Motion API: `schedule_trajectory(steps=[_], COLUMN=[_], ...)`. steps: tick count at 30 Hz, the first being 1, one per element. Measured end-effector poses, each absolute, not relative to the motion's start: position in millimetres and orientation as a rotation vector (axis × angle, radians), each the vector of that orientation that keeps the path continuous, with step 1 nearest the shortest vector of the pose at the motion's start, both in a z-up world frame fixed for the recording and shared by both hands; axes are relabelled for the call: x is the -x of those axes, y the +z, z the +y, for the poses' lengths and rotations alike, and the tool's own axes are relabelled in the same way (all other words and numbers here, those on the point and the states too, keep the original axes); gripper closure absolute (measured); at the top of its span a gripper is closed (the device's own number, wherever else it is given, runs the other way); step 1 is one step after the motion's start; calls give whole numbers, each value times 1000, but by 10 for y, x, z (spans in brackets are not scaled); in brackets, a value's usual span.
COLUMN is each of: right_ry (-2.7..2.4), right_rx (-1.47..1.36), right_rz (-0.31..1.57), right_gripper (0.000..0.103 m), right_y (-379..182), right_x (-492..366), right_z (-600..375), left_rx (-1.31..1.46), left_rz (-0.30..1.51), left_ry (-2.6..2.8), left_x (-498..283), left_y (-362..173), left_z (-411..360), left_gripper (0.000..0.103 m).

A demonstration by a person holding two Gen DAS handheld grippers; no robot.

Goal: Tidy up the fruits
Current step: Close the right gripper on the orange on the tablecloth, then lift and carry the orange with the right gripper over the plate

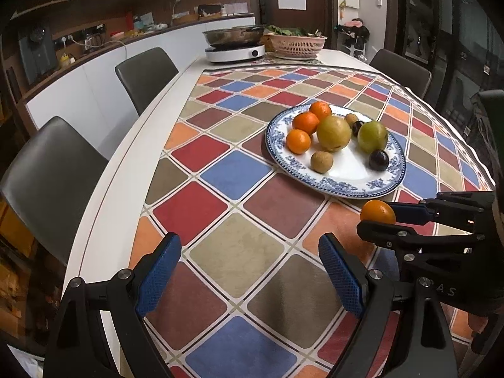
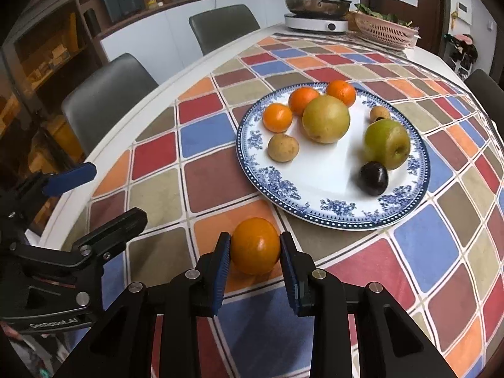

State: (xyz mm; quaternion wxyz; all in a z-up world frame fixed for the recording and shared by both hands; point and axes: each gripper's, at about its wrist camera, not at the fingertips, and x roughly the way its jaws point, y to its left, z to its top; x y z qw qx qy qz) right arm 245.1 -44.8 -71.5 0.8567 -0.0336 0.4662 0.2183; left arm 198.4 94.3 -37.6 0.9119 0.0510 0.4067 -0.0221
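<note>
Right gripper point(image 2: 255, 249) clamped on orange point(image 2: 255, 245), left gripper point(image 1: 249, 271) spread empty, plate point(image 2: 406, 204) holding assorted fruit

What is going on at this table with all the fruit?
Someone is sorting fruit with two hand-held tools. The right tool is shut on an orange on the tablecloth, beside the blue-and-white plate that holds the other fruit. The left tool is open and holds nothing.
</note>
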Motion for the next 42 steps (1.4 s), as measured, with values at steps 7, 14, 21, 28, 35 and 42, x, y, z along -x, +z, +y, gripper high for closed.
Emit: schedule_trajectory(steps=[7,14,21,28,35,42], right_ry=[461,447,432,420,406,391], right_rx=[55,43,47,34,25,26], right_rz=[933,885,827,781,755,735], right_gripper=[71,71,71,71,71,71], right_y=[-531,-355,-152,11,99,166], right_x=[-2352,-2247,-2190,-2229,-2364,-2569], right_z=[-533,-665,-795,-897,-961,-1020], left_rx=[-101,-99,-102,-102,-113,-120], left_rz=[807,785,749,713,692,680], left_ry=[-54,-71,-98,-120,-136,-149], left_x=[-1923,-1902,-1919,-2039,-2241,-2475], left_y=[-214,-94,76,265,362,387], left_z=[883,784,667,594,522,481], left_gripper=[13,13,13,13,13,13])
